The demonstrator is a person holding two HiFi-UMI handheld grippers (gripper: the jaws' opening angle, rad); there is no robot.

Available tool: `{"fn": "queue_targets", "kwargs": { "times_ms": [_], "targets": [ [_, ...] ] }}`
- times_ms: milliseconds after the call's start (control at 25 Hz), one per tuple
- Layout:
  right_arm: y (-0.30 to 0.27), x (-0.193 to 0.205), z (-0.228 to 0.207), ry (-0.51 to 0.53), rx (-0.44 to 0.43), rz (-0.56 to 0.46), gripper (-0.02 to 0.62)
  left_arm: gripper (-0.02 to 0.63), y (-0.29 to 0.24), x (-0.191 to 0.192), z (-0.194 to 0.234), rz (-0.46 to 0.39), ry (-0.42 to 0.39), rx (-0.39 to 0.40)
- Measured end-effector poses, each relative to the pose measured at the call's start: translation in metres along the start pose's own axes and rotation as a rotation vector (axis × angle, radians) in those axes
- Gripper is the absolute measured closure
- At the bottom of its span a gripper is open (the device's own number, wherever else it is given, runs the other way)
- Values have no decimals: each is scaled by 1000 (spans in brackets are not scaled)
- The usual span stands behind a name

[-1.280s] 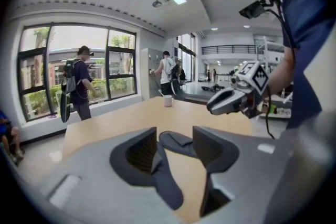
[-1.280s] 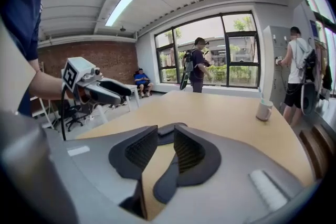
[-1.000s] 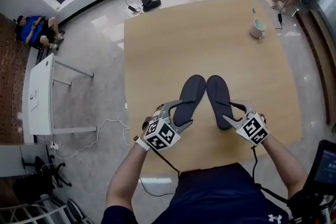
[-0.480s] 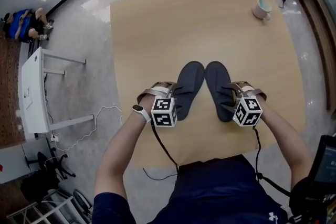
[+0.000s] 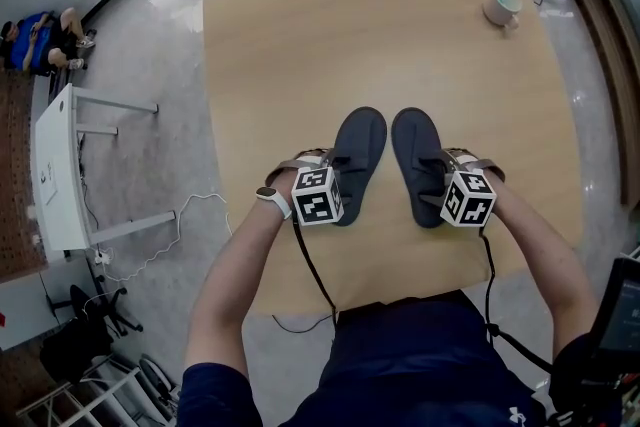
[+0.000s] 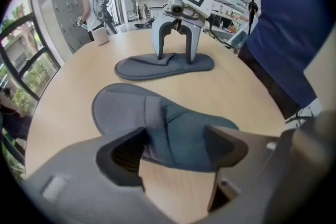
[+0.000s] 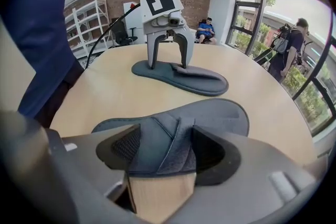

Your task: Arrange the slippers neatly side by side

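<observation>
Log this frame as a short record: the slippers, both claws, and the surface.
surface: table, wooden
left slipper: flat on the table, toe pointing away from the person
right slipper: flat beside it, narrow gap between them
left claw: open, has just been opening, straddles the left slipper's strap
right claw: open, has just been opening, straddles the right slipper's strap
other: cup near the far corner

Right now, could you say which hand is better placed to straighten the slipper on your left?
Left: the left gripper, jaws just opened, straddles the left slipper; the right gripper, also just opened, straddles the right slipper.
</observation>
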State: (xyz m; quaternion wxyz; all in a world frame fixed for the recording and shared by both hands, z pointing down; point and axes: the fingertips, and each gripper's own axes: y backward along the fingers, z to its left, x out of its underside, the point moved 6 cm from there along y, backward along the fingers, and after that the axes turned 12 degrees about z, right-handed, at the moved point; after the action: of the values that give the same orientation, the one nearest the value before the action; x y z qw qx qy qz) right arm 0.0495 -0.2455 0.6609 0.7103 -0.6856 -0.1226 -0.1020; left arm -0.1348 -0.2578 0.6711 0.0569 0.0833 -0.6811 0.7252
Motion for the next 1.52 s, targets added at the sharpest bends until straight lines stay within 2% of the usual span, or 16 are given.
{"fn": "queue_targets", "kwargs": {
  "times_ms": [280,560,960,1520],
  "targets": [
    [13,-6,9,-40,-10,-8,279,241,12,-4,-14,3,48,8],
    [1,0,12,-70,-2,-24,279,241,-2,-10,-25,-1,117,-3],
    [1,-6,30,-43,-1,-9,279,241,-6,-26,-54,-22,357,-43],
    [-12,0,47,-50,-8,-19,279,241,-27,-48,-83,-46,561,-91]
  ]
}}
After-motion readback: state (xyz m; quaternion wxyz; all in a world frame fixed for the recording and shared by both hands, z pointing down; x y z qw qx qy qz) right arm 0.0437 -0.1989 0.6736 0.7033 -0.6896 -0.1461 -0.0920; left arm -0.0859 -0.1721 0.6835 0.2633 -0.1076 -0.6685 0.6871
